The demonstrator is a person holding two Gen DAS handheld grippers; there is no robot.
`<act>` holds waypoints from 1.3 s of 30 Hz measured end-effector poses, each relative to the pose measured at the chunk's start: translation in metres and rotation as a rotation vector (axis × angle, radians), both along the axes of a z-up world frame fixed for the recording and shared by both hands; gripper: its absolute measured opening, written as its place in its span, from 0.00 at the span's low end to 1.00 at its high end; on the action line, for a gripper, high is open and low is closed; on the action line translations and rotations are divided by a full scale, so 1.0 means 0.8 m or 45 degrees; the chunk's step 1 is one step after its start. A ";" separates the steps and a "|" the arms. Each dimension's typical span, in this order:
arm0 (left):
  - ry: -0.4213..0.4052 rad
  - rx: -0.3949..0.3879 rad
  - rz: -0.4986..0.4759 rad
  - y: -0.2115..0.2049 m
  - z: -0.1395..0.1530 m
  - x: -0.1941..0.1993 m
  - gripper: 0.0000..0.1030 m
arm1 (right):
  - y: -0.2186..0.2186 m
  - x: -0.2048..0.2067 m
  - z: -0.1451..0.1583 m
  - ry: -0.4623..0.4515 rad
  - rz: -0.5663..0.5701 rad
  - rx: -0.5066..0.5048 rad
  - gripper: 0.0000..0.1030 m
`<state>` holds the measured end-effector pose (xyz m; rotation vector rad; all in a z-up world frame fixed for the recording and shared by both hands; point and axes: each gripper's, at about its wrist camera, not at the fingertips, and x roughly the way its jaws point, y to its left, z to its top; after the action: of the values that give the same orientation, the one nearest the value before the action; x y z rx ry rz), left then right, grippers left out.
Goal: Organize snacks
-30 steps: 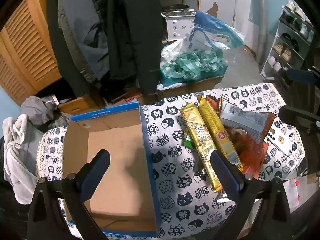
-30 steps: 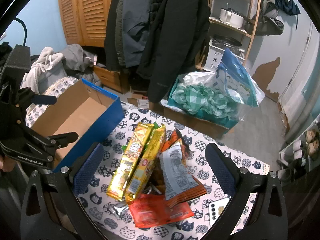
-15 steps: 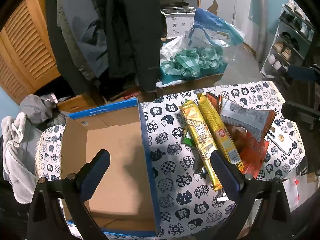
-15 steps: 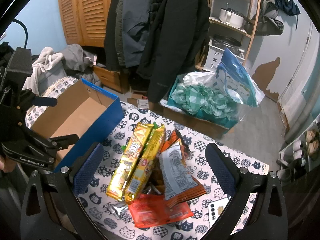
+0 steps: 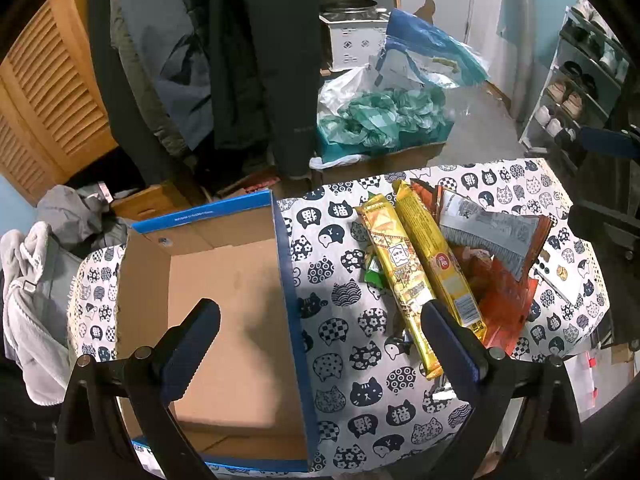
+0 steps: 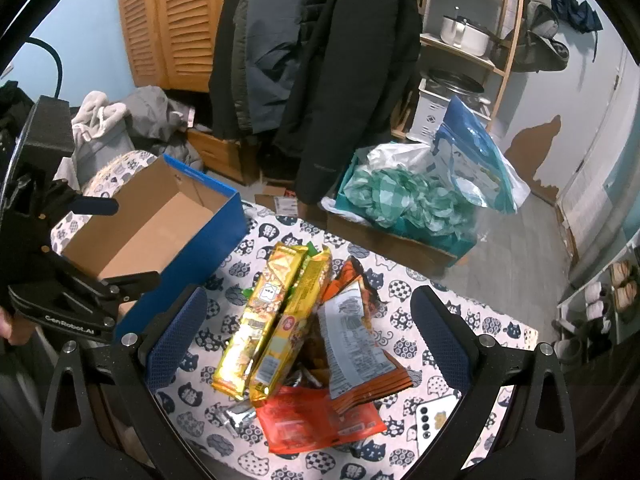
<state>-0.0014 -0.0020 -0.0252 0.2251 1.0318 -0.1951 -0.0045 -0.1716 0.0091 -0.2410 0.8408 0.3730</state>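
A pile of snacks lies on the cat-print table: two long gold packets side by side, an orange bag with a grey back, a red-orange packet and a small green packet. An open, empty blue cardboard box stands left of the pile. My left gripper is open and empty above the box's right wall. My right gripper is open and empty above the snack pile. The left gripper also shows at the left of the right wrist view.
A white phone lies at the table's near right corner. Coats hang behind the table. A box of green-checked cloth and bags sits on the floor beyond. A shoe rack stands at right, clothes piled at left.
The left wrist view has shifted slightly; the box and snacks sit a little lower and nearer in it. The right gripper has barely moved. Both stay open.
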 end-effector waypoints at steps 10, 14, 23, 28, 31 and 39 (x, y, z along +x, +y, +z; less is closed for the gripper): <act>0.001 0.000 -0.001 -0.001 -0.001 -0.001 0.99 | 0.001 0.000 -0.001 0.000 -0.001 -0.001 0.97; 0.002 0.000 -0.001 -0.002 -0.001 -0.002 0.99 | 0.000 0.000 -0.002 0.000 0.001 -0.001 0.97; 0.003 0.000 0.000 -0.002 0.000 -0.001 0.99 | -0.003 -0.004 -0.007 0.005 -0.002 -0.006 0.97; 0.031 -0.013 0.008 -0.002 -0.008 -0.001 0.99 | -0.006 -0.005 -0.012 0.008 -0.002 -0.025 0.97; 0.072 -0.034 0.021 -0.002 -0.018 0.005 0.99 | -0.010 -0.001 -0.017 0.020 -0.005 -0.053 0.97; 0.216 -0.096 0.034 -0.017 -0.051 0.029 0.99 | -0.019 0.026 -0.054 0.135 0.036 -0.186 0.97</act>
<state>0.0214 -0.0153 -0.0656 0.1281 1.1931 -0.2314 0.0162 -0.1869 -0.0338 -0.3718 0.9716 0.3535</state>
